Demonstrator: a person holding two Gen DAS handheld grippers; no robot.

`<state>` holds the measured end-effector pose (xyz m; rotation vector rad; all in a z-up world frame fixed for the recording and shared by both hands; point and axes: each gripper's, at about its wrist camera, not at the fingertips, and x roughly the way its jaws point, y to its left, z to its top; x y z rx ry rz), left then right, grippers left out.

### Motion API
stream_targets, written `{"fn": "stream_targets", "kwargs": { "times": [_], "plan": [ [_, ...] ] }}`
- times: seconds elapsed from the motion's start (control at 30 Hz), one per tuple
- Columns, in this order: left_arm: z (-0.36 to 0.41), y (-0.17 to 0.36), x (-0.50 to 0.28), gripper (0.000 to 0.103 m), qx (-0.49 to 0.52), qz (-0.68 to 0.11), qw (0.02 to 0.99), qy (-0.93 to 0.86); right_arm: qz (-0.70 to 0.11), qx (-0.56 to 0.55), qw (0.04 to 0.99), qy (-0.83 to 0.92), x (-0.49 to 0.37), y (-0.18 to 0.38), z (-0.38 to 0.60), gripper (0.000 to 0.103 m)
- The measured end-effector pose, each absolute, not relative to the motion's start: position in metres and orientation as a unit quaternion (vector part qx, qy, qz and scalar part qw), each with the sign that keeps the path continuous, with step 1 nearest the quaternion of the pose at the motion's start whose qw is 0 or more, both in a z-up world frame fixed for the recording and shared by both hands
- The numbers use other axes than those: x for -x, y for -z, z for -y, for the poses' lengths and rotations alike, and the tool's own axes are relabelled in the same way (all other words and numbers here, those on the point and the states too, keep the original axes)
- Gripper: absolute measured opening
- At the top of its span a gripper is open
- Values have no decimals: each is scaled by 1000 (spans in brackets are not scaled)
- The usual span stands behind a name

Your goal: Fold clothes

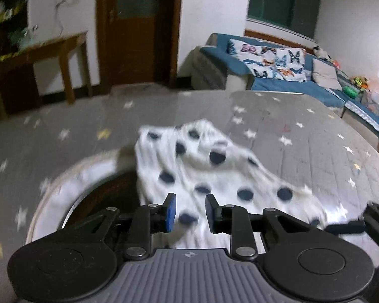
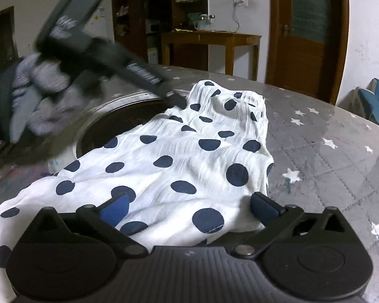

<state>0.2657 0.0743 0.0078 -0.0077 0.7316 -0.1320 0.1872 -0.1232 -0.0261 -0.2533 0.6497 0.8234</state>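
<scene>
Lying across one grey starred table [image 2: 341, 131]: one white polka-dot garment [image 2: 179, 156].
Right gripper [image 2: 189, 207] jaws spread wide over the cloth; left gripper [image 1: 190, 213] jaws narrowly apart, cloth between, pads not pressing.

Both wrist views close, angled down over table [image 1: 303, 136]; share polka-dot garment [image 2: 179, 151], wooden door [image 1: 136, 25].

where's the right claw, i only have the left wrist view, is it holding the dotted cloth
Observer: No. The right claw is wide open, with the polka-dot cloth lying loose between its fingers.
Operator: is my left claw visible from there
Observer: Yes, the left claw shows blurred at the cloth's far left edge.
Operator: anything on the wooden side table
Observer: Glass jars stand on it.
</scene>
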Motion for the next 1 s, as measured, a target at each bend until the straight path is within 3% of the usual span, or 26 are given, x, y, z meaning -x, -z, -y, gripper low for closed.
{"fn": "stream_targets", "kwargs": {
  "times": [0.5, 1.0],
  "plan": [
    [-81, 20, -385, 30, -31, -371, 928, 7, -316, 93, 855, -400, -191, 23, 132, 103],
    [-25, 17, -396, 30, -109, -339, 931, 76, -316, 97, 856, -398, -190, 23, 128, 103]
  ]
}}
